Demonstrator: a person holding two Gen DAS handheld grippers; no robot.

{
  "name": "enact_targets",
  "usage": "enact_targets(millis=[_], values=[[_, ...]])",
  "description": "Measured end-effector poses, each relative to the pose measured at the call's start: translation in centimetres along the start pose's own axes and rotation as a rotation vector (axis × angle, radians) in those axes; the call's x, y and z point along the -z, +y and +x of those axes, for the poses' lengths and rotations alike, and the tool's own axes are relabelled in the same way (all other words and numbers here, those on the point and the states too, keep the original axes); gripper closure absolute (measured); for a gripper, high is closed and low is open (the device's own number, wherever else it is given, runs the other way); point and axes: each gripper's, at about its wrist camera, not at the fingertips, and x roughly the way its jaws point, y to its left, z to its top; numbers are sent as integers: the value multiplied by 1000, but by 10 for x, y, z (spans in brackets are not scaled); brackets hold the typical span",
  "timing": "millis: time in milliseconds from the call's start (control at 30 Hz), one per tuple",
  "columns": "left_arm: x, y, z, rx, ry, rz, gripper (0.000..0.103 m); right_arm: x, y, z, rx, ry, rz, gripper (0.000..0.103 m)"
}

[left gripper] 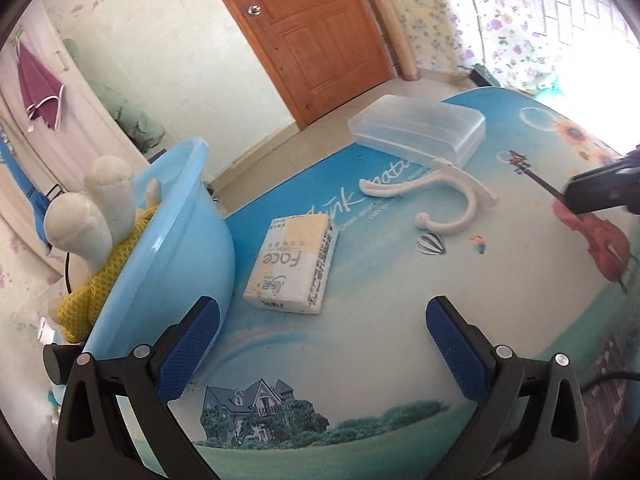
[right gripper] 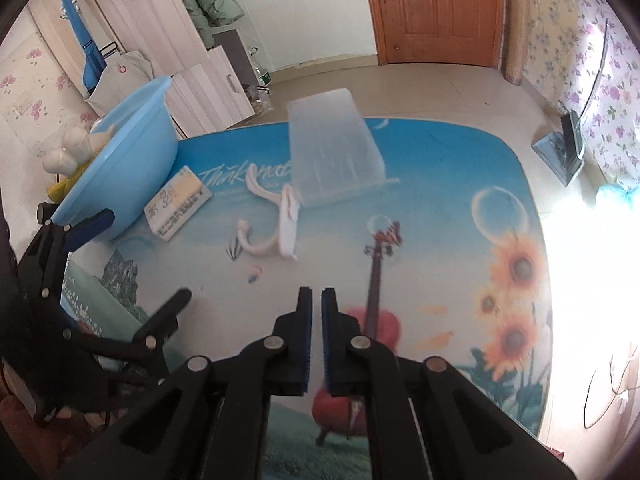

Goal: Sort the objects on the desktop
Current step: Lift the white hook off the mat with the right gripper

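Now my right tool (right gripper: 317,300) is pressed together with nothing between its blue pads, over the printed desk (right gripper: 440,208). My left tool (left gripper: 322,320) stands spread wide and empty. Just ahead of it lies one tissue pack (left gripper: 294,262), beside one blue basin (left gripper: 168,248) that holds one plush toy (left gripper: 86,216) in yellow mesh. Farther out lies one white double hook (left gripper: 444,200), touching one clear plastic box (left gripper: 416,126) at the desk's far edge.

Light-blue basin (left gripper: 168,248), white hook (left gripper: 448,200)
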Motion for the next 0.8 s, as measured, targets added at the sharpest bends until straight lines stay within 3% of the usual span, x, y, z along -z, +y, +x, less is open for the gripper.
enact_targets(millis=[100,233,367,533,633,700,800], values=[[-13,-13,-1,-36,9,-20,0,11,-13,-14,-9,-55,38,95],[-14,-10,3,5,24,-59,0,2,-7,-17,-12,-102,22,93],[-7,1,-9,36,20,-105,0,-16,9,-3,-37,-103,-1,82],[-6,6,-3,43,39,-163,0,-33,27,25,-39,-63,-17,76],[-5,4,4,45,55,-178,0,-36,31,40,-5,-47,-29,77],[-3,3,8,46,64,-189,0,-35,31,41,8,-56,-52,90],[-7,2,13,39,63,-194,0,-29,20,36,-8,-44,-36,91]])
